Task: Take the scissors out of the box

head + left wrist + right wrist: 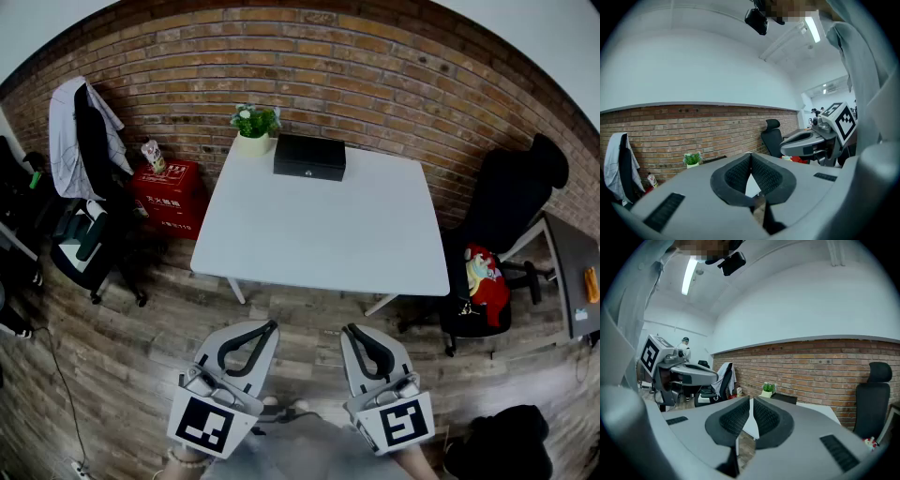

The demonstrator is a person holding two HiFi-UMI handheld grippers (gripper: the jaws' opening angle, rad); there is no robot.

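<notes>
Left gripper point(272, 325) and right gripper point(349, 328) closed, empty, well short of the shut box point(309, 157): approach squarely, opening jaws before the lid.

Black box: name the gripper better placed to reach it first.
Right, marginally. Left gripper and right gripper hang shut, short of the table; the black box lies centred beyond, nearer the right one's aim.

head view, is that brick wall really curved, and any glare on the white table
Head view: lens distortion bows the red brick wall; the white square table is evenly lit, no glare. Left gripper view: the ceiling strip light blows out.
</notes>
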